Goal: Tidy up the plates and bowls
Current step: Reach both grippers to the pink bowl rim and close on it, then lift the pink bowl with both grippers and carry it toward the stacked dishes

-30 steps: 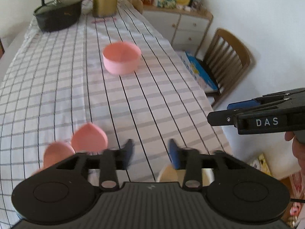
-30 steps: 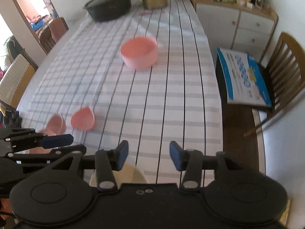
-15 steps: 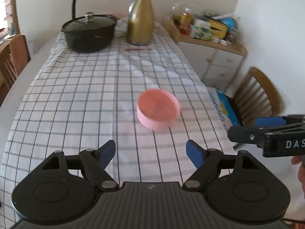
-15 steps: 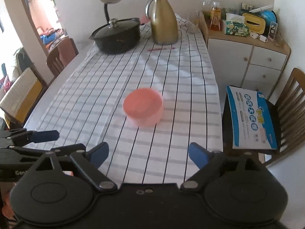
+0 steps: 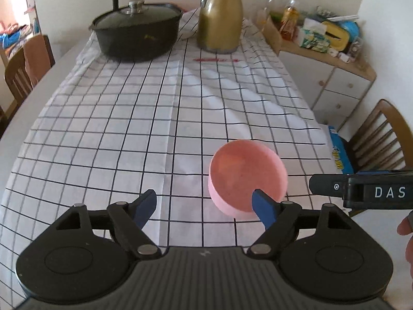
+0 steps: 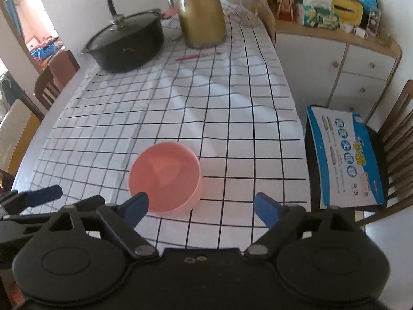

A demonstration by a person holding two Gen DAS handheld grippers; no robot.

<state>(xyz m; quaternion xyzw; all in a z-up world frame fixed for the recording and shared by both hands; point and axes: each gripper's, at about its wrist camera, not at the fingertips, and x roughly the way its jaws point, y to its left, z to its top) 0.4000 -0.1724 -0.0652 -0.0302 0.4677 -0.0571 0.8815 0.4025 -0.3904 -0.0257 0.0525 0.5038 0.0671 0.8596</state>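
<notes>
A pink bowl (image 5: 246, 177) stands upright on the checked tablecloth (image 5: 144, 129) near the table's right side; it also shows in the right wrist view (image 6: 165, 177). My left gripper (image 5: 205, 208) is open and empty, its right finger just in front of the bowl. My right gripper (image 6: 201, 206) is open and empty, its left finger in front of the bowl's near left rim. The right gripper also shows at the right edge of the left wrist view (image 5: 361, 191). The left gripper shows at the left edge of the right wrist view (image 6: 31, 199).
A black lidded pot (image 5: 136, 36) and a gold thermos jug (image 5: 219, 15) stand at the far end. A cluttered sideboard (image 6: 333, 49) is at the right. A chair with a blue-white booklet (image 6: 343, 155) is beside the table. More chairs (image 5: 25, 64) stand left.
Both grippers have opened wider and moved forward toward the pink bowl, which now sits closer. The small pink dishes and a pale bowl seen a second ago near the front are out of view.
</notes>
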